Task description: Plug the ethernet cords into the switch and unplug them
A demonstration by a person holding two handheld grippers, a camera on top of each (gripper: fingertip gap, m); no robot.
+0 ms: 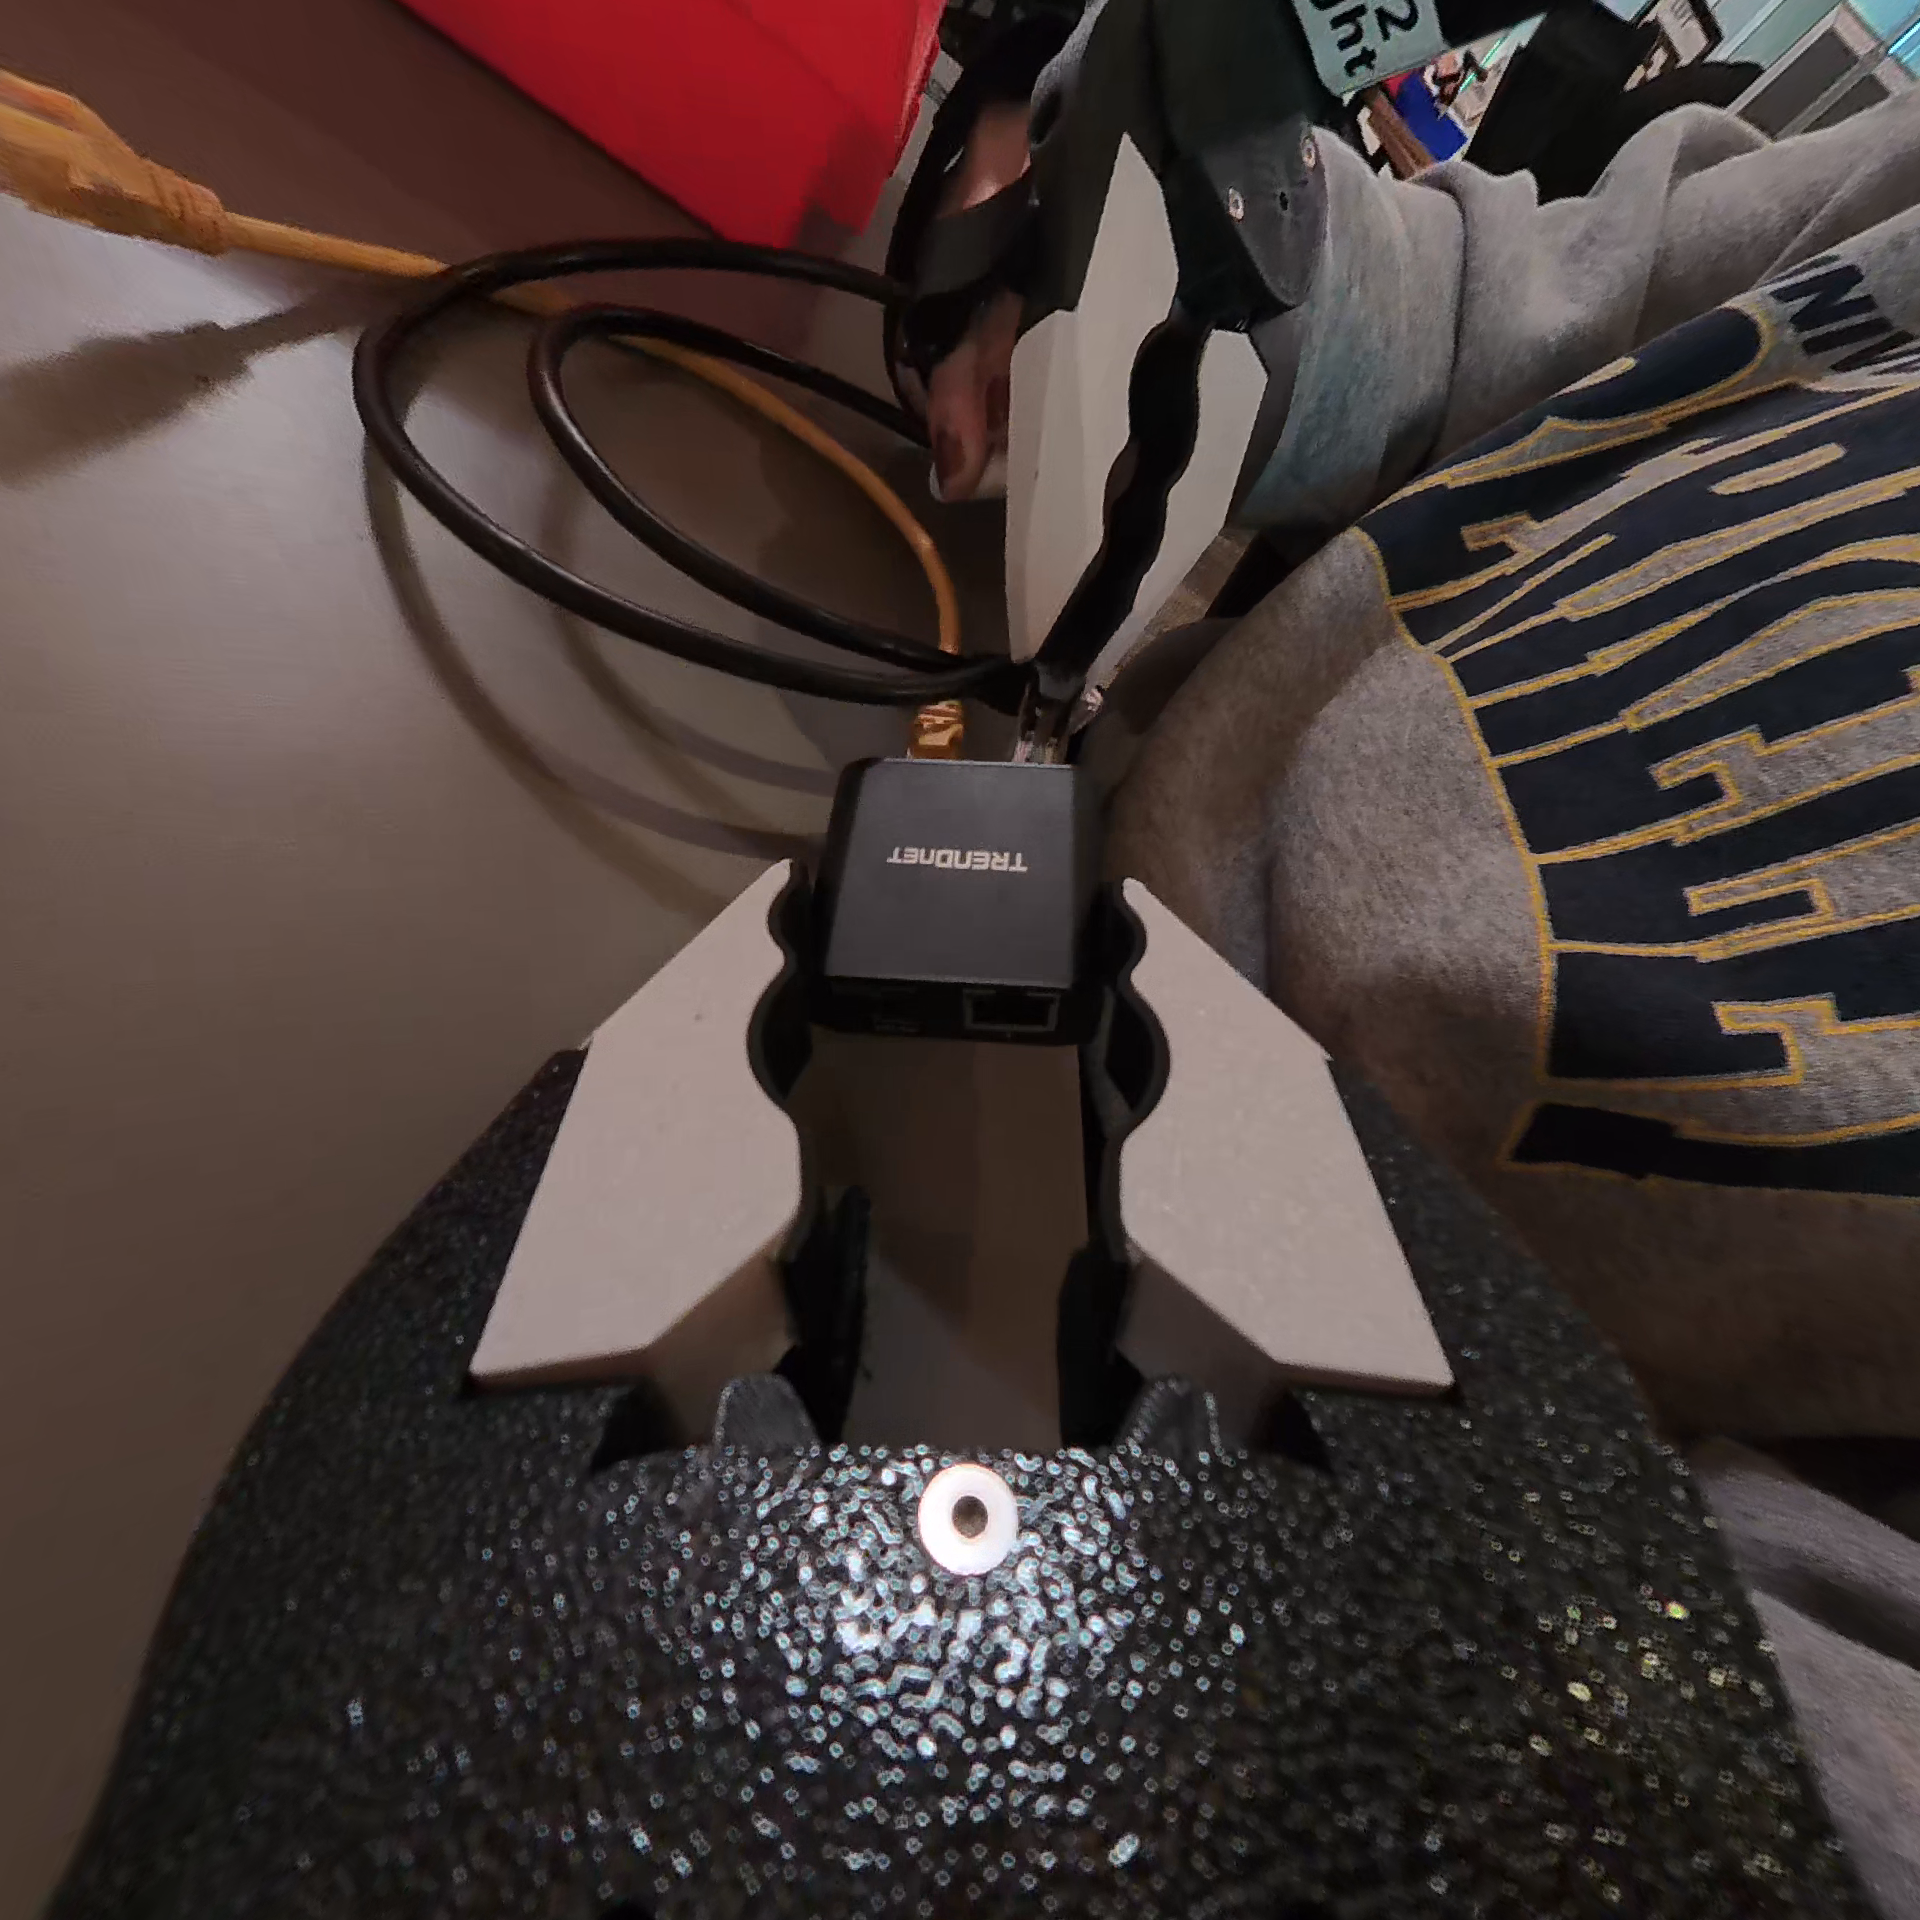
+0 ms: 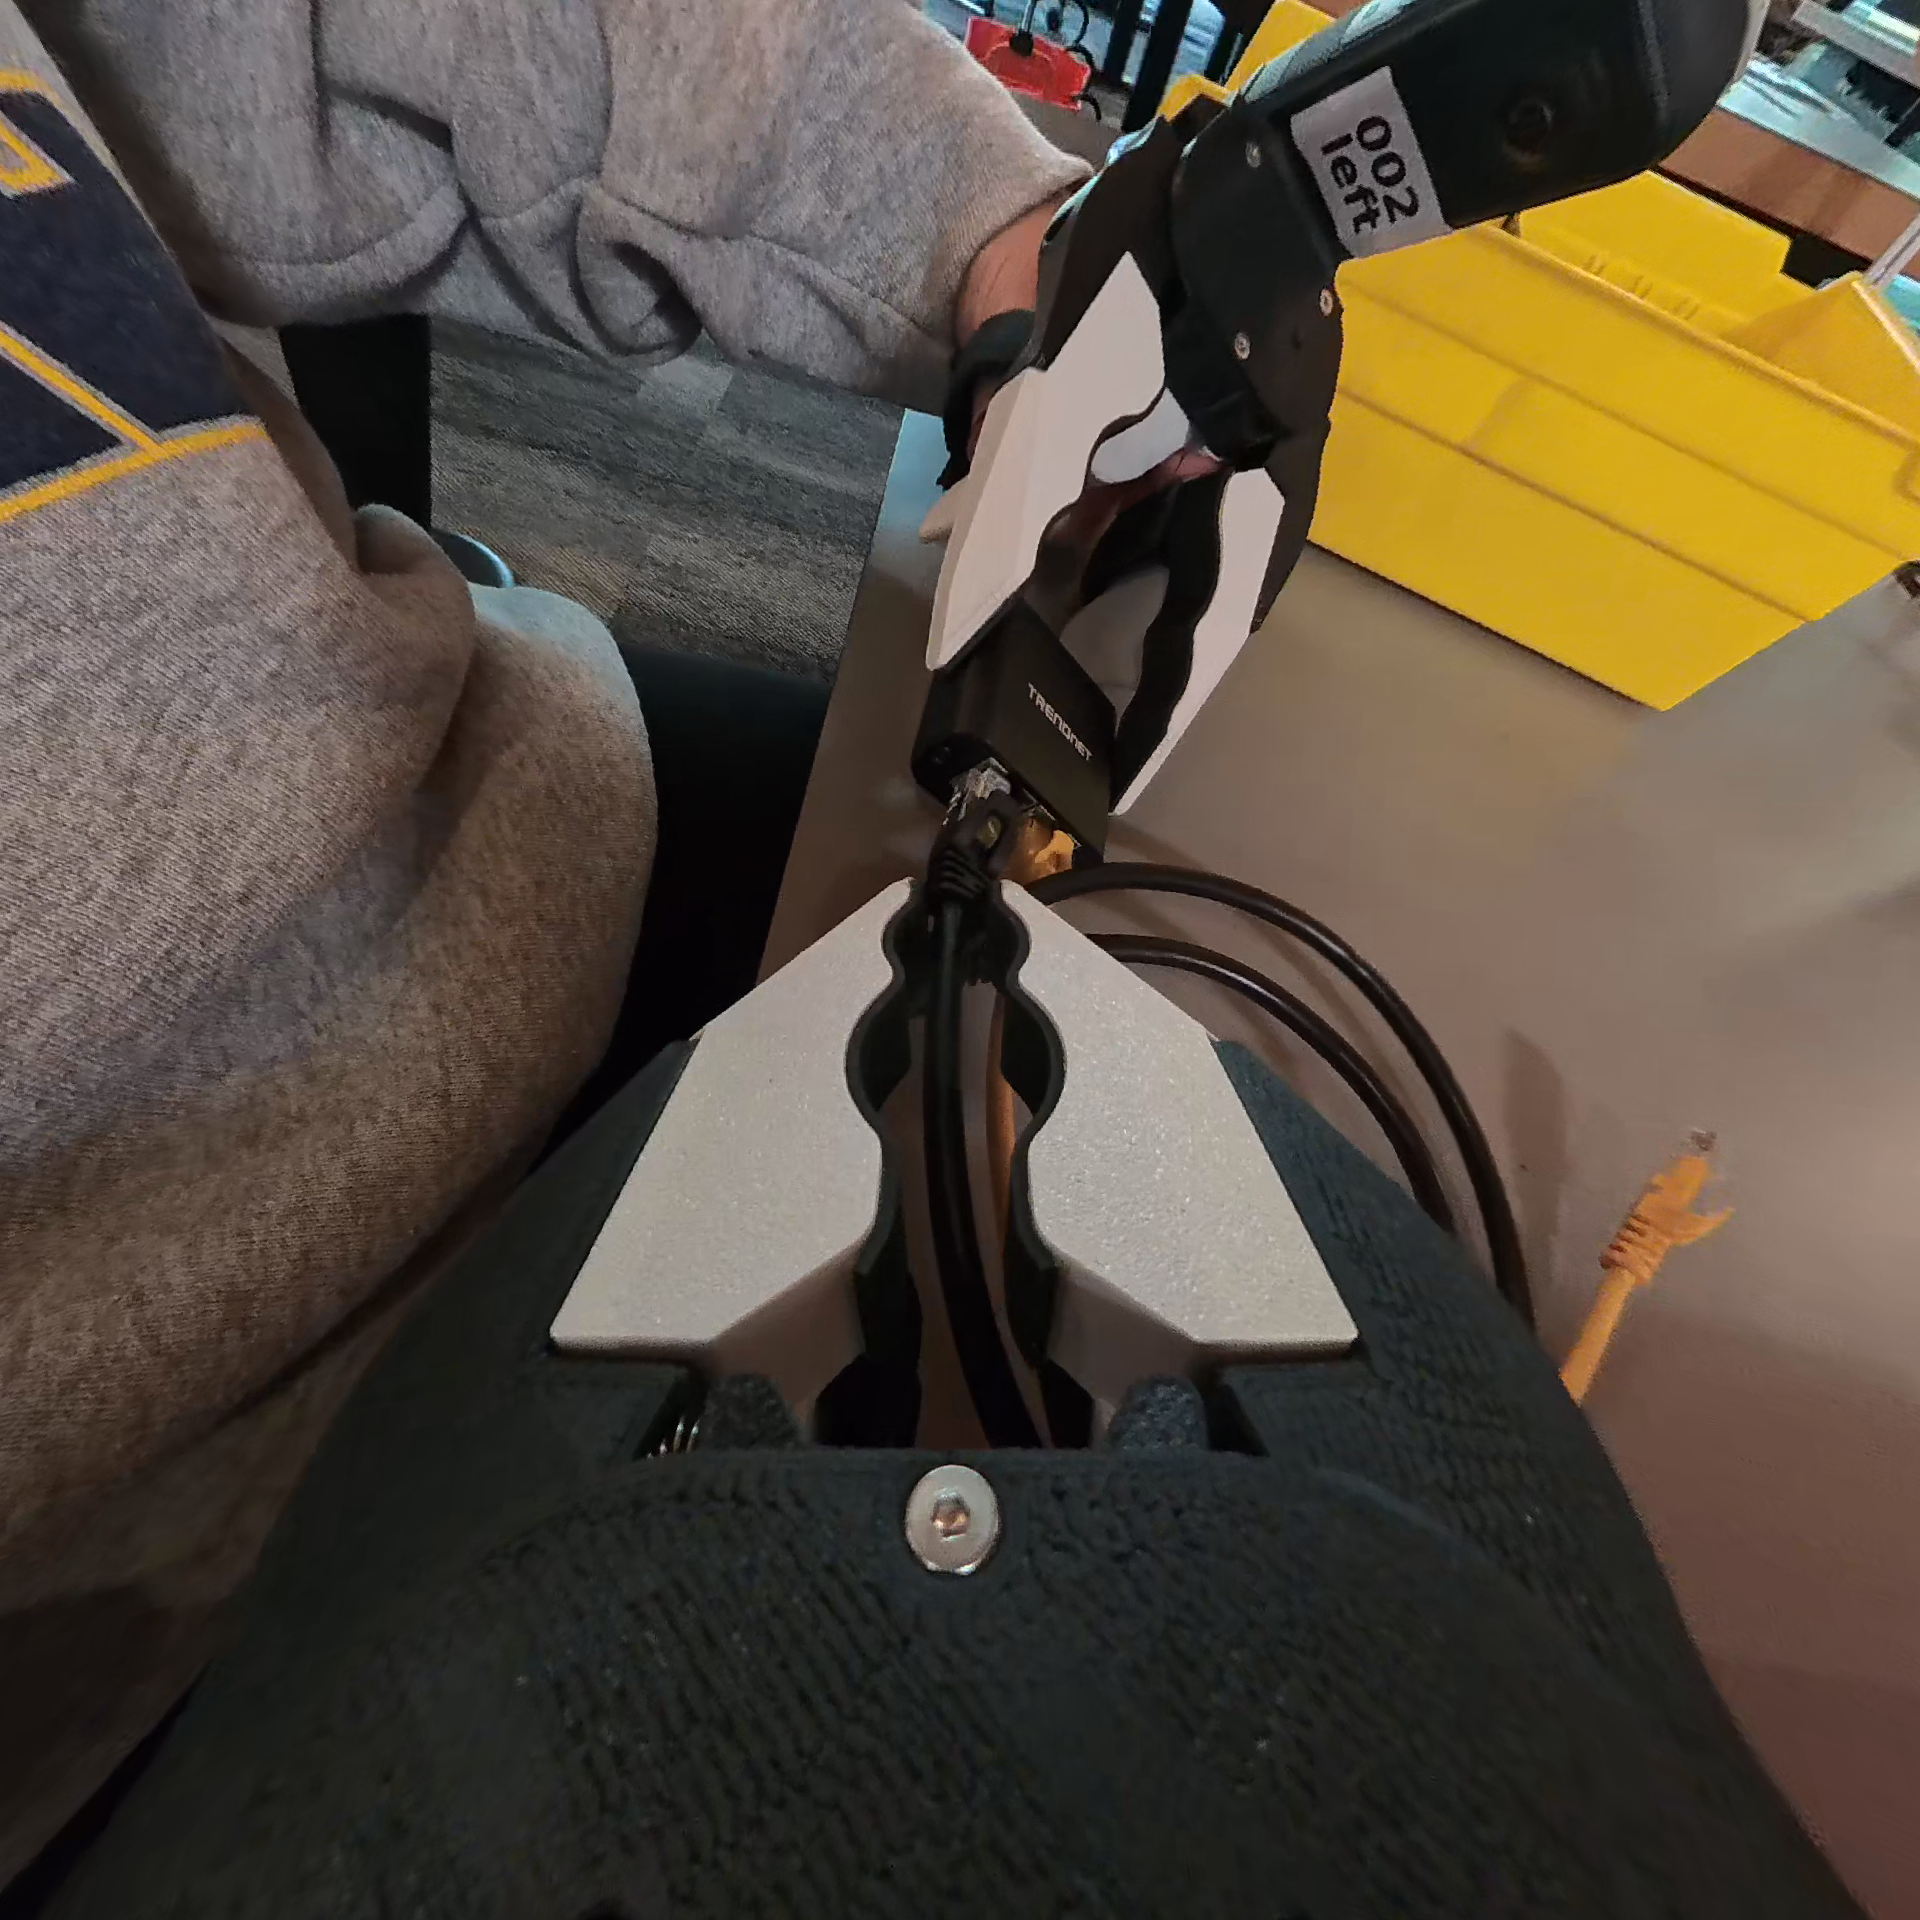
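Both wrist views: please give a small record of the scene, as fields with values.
switch: small black plastic box, gripped by left gripper
black cord: black ethernet cable, pinched near its plug by right gripper
black plug: at a switch port; whether seated cannot be told
yellow cord: yellow ethernet cable, one end plugged into the switch
loose yellow plug: lies on the grey table

The small black switch (image 1: 951,894) sits clamped between the left gripper's (image 1: 951,935) fingers. A yellow cord's (image 1: 831,436) plug sits in one far-side port. Beside it, the black cord's (image 2: 961,1091) clear plug meets the neighbouring port, pinched by the right gripper (image 2: 961,914). The yellow cord's free end (image 2: 1652,1216) lies on the table.
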